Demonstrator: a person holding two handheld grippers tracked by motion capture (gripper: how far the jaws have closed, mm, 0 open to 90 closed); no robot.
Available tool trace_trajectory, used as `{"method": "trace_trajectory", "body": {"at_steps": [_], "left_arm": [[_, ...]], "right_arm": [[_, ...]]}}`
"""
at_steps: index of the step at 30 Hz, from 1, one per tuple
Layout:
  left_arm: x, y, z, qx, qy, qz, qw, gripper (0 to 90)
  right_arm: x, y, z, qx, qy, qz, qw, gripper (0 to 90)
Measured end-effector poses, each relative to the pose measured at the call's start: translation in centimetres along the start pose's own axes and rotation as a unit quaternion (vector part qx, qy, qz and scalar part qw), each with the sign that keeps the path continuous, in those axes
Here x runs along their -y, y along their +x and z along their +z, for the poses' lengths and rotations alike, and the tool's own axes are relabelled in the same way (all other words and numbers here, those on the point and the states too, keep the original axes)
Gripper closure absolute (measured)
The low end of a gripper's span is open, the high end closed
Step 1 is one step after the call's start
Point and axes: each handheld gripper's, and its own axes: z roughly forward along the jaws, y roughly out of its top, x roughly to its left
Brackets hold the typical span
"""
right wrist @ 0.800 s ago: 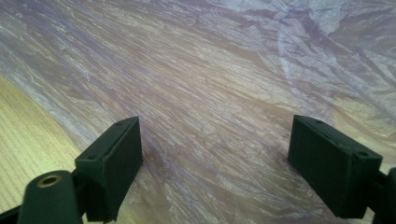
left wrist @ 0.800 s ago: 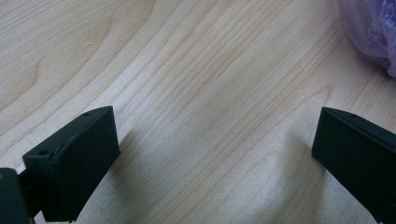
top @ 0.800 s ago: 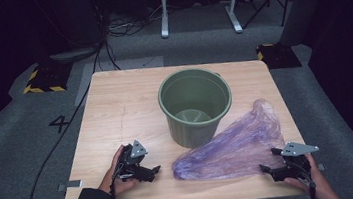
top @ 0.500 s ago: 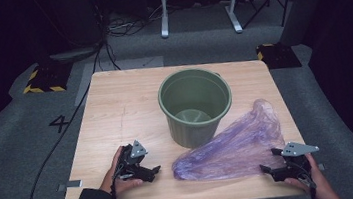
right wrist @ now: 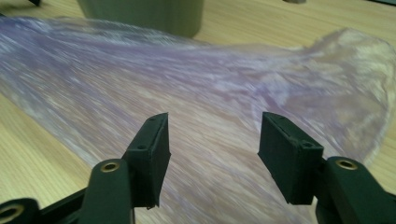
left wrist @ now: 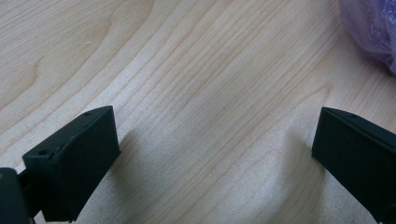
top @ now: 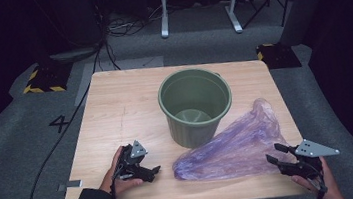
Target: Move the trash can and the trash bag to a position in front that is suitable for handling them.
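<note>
The purple bag (top: 238, 148) is lying on the surface (top: 125, 105), near right of the green bucket (top: 195, 105). The left tongs (top: 153, 171) are resting wide open and empty, while the right tongs (top: 275, 152) are hovering half open at the bag's right edge, gripping nothing.

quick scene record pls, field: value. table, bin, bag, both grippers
table: light wood, on grey carpet
bin: green bucket, upright, looks empty, mid-table
bag: purple plastic bag, lying flat, right of the bucket, one edge at its base
left gripper: fingers wide open over bare wood, holding nothing, bag's corner just ahead
right gripper: fingers open, over the bag's edge, not gripping it
</note>
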Motion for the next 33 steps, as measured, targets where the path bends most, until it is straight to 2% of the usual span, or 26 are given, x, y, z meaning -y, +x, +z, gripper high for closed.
{"method": "trace_trajectory", "body": {"at_steps": [2, 7, 8, 9, 12, 13, 17, 28, 32, 33], "left_arm": [[0.0, 0.0, 0.0, 0.001, 0.001, 0.001, 1.0000, 0.2], [0.0, 0.0, 0.0, 0.001, 0.001, 0.001, 1.0000, 0.2], [0.0, 0.0, 0.0, 0.001, 0.000, 0.001, 1.0000, 0.2], [0.0, 0.0, 0.0, 0.001, 0.000, 0.001, 1.0000, 0.3], [0.0, 0.0, 0.0, 0.002, 0.000, 0.002, 1.0000, 0.3], [0.0, 0.0, 0.0, 0.002, 0.000, 0.002, 1.0000, 0.2], [0.0, 0.0, 0.0, 0.001, 0.001, 0.001, 1.0000, 0.2], [-0.1, -0.3, 0.1, 0.004, 0.000, 0.004, 1.0000, 0.2], [-0.2, -0.5, 0.2, 0.007, 0.000, 0.008, 0.9999, 0.3], [-0.2, -0.5, 0.2, 0.010, 0.000, 0.009, 0.9999, 0.3]], "right_arm": [[-0.2, 0.4, 0.3, -0.001, -0.003, -0.006, 1.0000, 44.8], [-0.6, 0.8, 2.2, -0.020, 0.012, -0.006, 0.9997, 67.4], [-0.6, 0.8, 2.2, -0.020, 0.012, -0.006, 0.9997, 67.4], [-0.4, 0.7, 3.1, -0.016, 0.031, -0.005, 0.9994, 74.1], [-0.2, 0.6, 3.8, -0.016, 0.044, -0.004, 0.9989, 75.1], [0.1, 0.4, 4.6, -0.008, 0.058, -0.003, 0.9983, 75.1], [0.2, 0.0, 5.6, -0.002, 0.072, -0.008, 0.9974, 74.8], [-0.3, -1.7, 7.1, 0.005, 0.078, -0.004, 0.9969, 71.0], [-0.8, -2.6, 7.8, 0.014, 0.081, -0.011, 0.9966, 68.7], [-1.1, -2.9, 8.3, 0.025, 0.084, -0.013, 0.9961, 68.1]]}}
